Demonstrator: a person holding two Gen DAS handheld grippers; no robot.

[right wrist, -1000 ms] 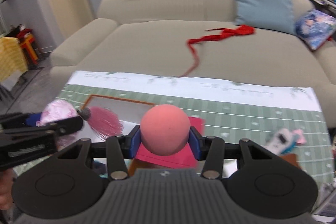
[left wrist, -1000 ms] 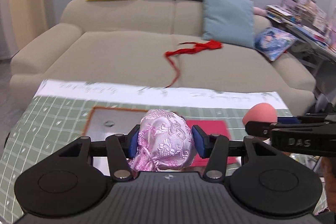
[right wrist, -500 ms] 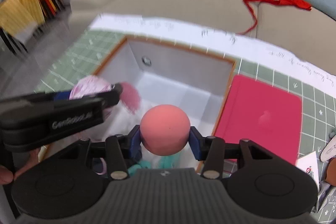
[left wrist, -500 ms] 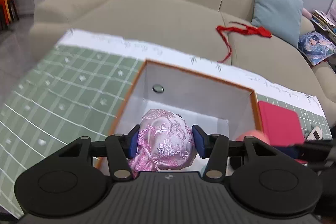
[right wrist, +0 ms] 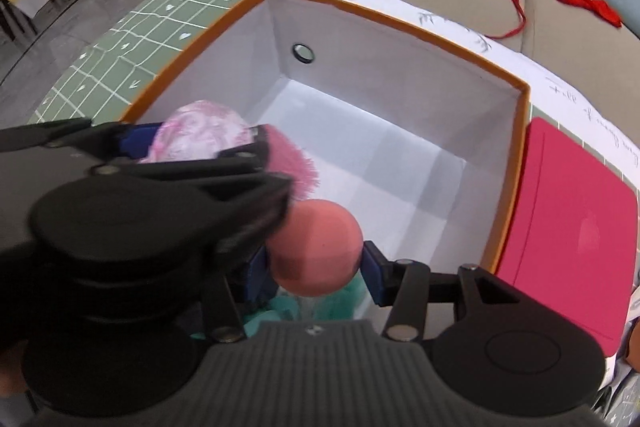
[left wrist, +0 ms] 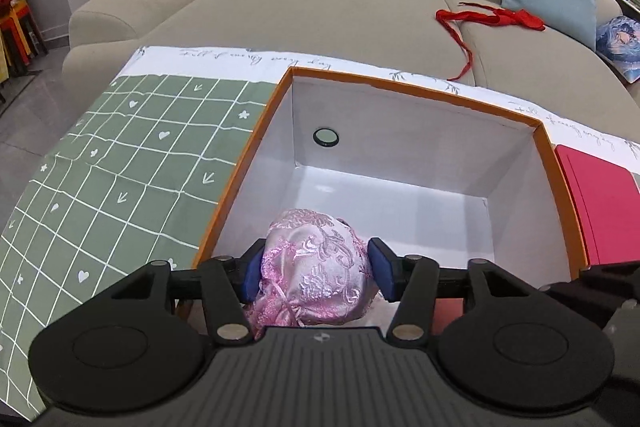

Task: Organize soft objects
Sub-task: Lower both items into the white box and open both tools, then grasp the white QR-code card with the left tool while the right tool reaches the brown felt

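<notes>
both hands have dropped from above the table into the orange-rimmed box [left wrist: 416, 91], which now fills each view instead of the beige sofa [left wrist: 320, 7] at 12 o'clock. a green checked tablecloth [left wrist: 120, 167] lies at 9 o'clock of the box and a red lid [right wrist: 572, 227] at 3 o'clock. the left gripper [left wrist: 314, 269] has just been widening its jaws; the pink brocade pouch [left wrist: 316, 271] sits between the pads, the right pad barely touching. the right gripper [right wrist: 316, 267] is half open, pads against the coral ball [right wrist: 316, 247], above something teal [right wrist: 280, 311] at 6 o'clock.
</notes>
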